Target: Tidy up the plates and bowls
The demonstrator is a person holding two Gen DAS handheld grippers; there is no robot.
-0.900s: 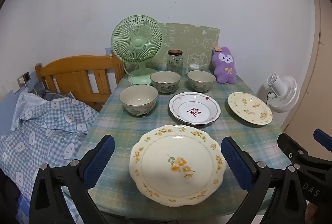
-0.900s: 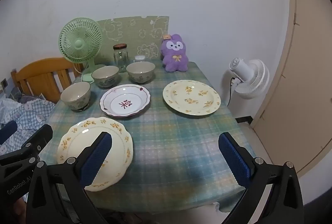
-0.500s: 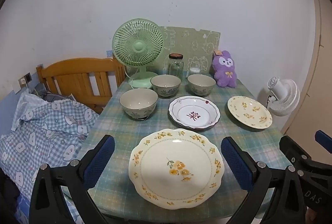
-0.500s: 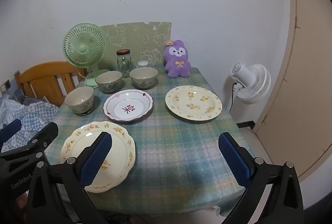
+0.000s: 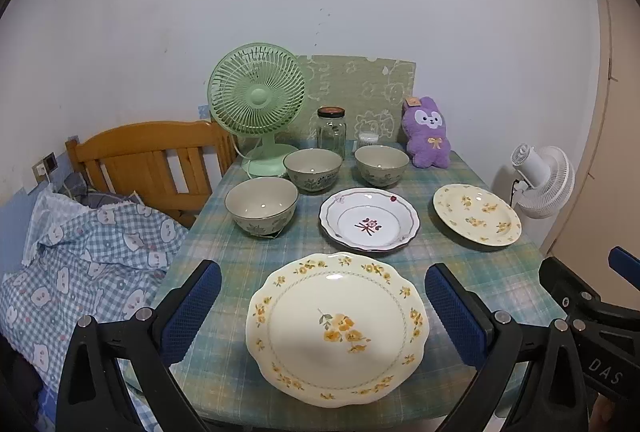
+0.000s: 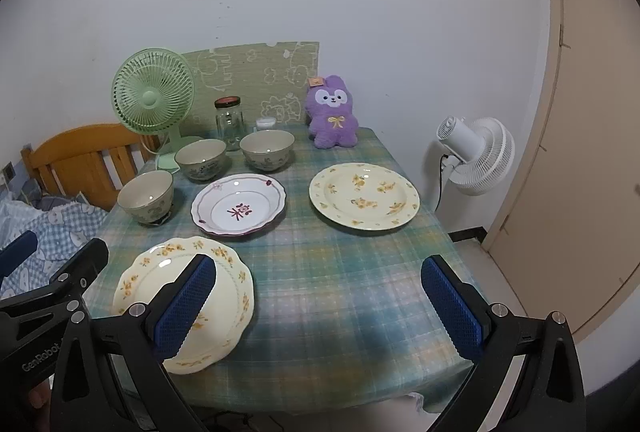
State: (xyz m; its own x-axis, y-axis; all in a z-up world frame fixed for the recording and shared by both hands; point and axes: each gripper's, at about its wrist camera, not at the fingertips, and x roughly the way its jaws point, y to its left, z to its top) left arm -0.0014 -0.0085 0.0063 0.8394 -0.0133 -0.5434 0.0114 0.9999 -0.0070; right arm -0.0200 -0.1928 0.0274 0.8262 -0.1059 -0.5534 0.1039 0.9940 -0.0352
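Nearest me lies the scalloped yellow plate [image 5: 338, 328], framed by my left gripper [image 5: 322, 312], jaws wide and empty. My right gripper [image 6: 318, 306] gapes equally over bare checked tablecloth [image 6: 340, 284]. Beyond sit a white plate [image 5: 369, 219], a round yellow plate [image 6: 364, 195] and three bowls [image 5: 261, 204]. Behind them: a green fan [image 5: 258, 99], a jar [image 5: 331, 129], a purple plush [image 6: 331, 111], and a white wall.

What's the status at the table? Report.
Left gripper open, empty; right gripper open, empty. Three plates and three bowls lie separate, unstacked. Nothing blocking.
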